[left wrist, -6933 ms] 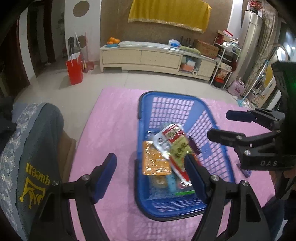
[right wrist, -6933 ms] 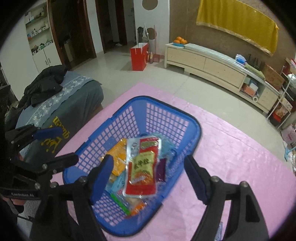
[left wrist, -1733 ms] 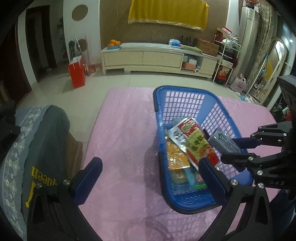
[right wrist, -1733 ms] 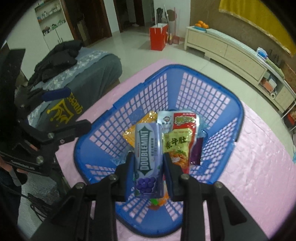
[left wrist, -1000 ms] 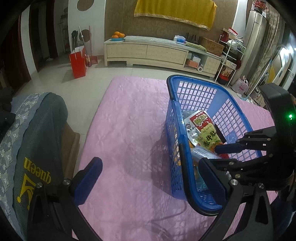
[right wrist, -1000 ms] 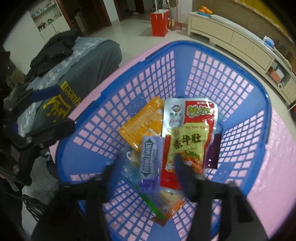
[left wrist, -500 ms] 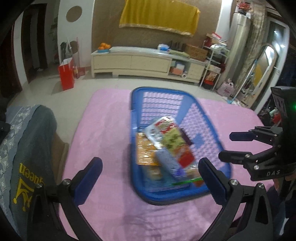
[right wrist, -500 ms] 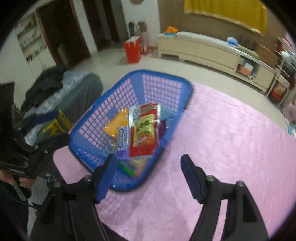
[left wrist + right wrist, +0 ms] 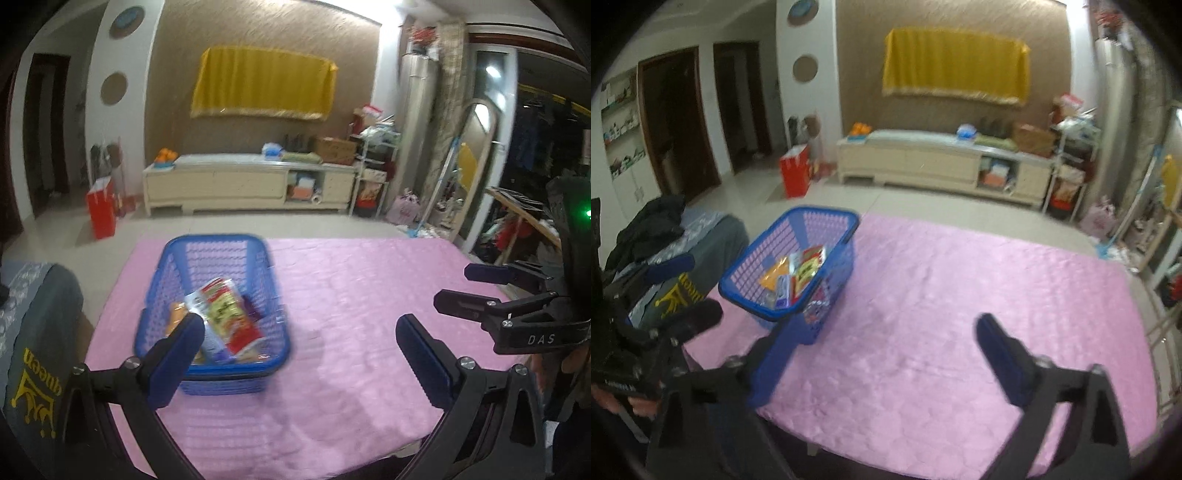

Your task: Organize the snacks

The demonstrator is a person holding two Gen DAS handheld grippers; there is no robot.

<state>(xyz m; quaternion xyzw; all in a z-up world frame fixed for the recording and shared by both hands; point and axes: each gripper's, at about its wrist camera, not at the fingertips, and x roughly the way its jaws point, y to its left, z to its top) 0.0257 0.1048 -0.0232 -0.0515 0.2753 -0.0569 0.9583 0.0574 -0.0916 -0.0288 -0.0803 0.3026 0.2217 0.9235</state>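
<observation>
Blue plastic lattice basket (image 9: pixel 798 266) of snack packets (image 9: pixel 225 317) — on pink quilted cloth (image 9: pixel 960 314). Right gripper (image 9: pixel 882 334) just opened wide, empty, beside the basket — left gripper (image 9: pixel 299 332) wide, empty too.

A pink-covered table (image 9: pixel 979 295) carries only a blue basket (image 9: pixel 827 218) near its left edge.

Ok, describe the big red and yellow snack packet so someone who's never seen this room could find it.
Find the pink table cover, then the blue basket near its left end, the only thing standing on it. The red and yellow packet lies on top of the snacks inside, the largest there, with an orange packet beside it.
</observation>
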